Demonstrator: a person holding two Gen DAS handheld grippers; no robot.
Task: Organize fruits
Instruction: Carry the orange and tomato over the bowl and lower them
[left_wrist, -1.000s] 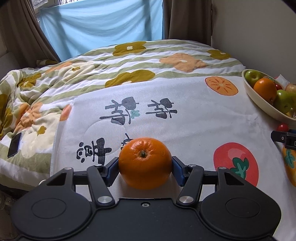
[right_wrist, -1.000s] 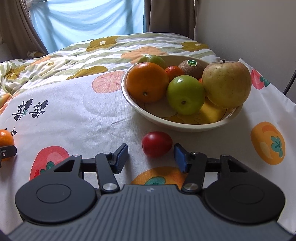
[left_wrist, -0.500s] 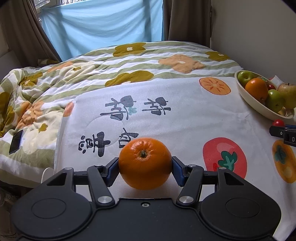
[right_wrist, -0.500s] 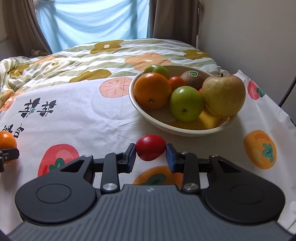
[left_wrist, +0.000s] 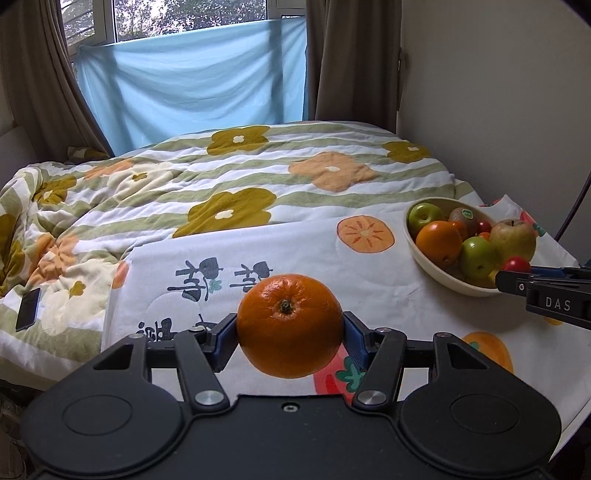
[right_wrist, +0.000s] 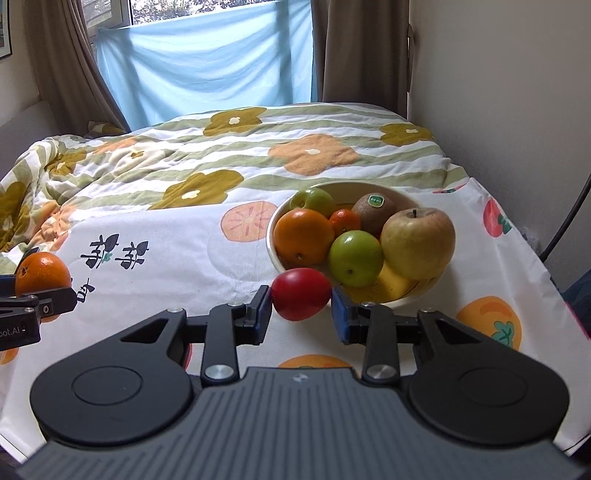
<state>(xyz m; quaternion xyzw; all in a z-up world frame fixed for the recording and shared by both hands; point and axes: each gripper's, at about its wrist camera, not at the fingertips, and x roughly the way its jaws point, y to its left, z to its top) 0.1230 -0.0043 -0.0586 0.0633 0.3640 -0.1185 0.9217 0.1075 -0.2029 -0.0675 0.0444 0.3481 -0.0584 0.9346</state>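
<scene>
A bed fills the room from the foreground to a window at the far end, pushed against a plain cream wall (left_wrist: 498, 110) on the right. Over the bed lies a quilt (left_wrist: 229, 177) with pale green and white stripes and large mustard and peach flowers, rumpled along its left side, where a dark phone (left_wrist: 27, 309) rests flat. Spread on top of the quilt nearer the cameras is a white cloth (right_wrist: 177, 251) printed with black characters, persimmons and tomatoes. Brown curtains (left_wrist: 351, 59) hang at both sides of the window (left_wrist: 184, 14), and a light blue sheet (left_wrist: 192, 85) is stretched across its lower part, with trees showing above. On the cloth near the wall sits a cream bowl (right_wrist: 275, 254) heaped with fruit: an orange, green apples, a yellowish apple, a kiwi with a sticker, a small mandarin. The left gripper (left_wrist: 290, 334) is clamped on a large orange (left_wrist: 290, 325), stem toward the camera, held off the cloth. The right gripper (right_wrist: 301, 312) is clamped on a small red tomato (right_wrist: 301, 298), held just in front of the bowl's near rim.
</scene>
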